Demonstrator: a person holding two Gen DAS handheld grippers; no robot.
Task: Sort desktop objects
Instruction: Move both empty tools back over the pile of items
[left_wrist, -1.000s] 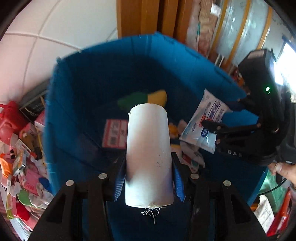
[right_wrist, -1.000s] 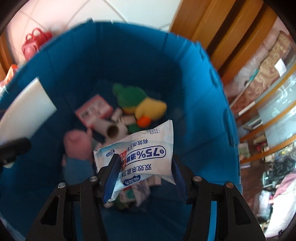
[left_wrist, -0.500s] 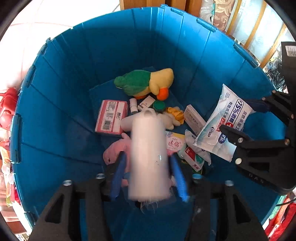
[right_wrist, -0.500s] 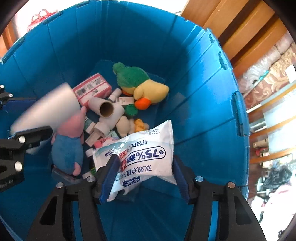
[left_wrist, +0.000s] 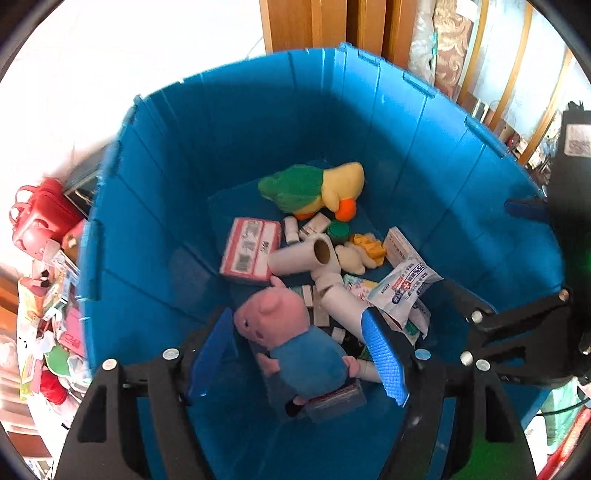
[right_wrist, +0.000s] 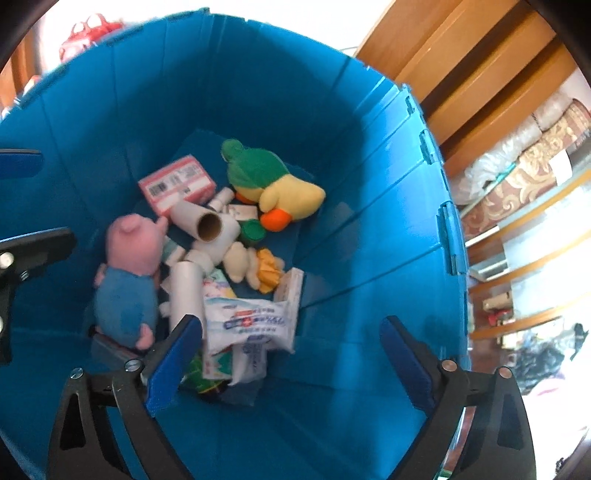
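Wipes pack (right_wrist: 251, 321) and white roll (right_wrist: 186, 291) lie in your blue bin (right_wrist: 332, 147); both grippers (left_wrist: 299, 354) (right_wrist: 291, 365), just opening, gape empty; clutter (left_wrist: 48, 295) outside remains.

Blue bin (left_wrist: 177, 206), green-and-yellow plush duck (left_wrist: 314, 188)

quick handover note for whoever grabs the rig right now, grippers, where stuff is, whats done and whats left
Left hand-held gripper: open, jaws just opened, nothing held, over the blue bin.
Right hand-held gripper: open, jaws just opened wide, empty, over the same bin.
White roll and wipes pack now lie in the bin beside the pig plush and duck plush.
Done: both items dropped in.
Left: clutter outside the bin, likely next.
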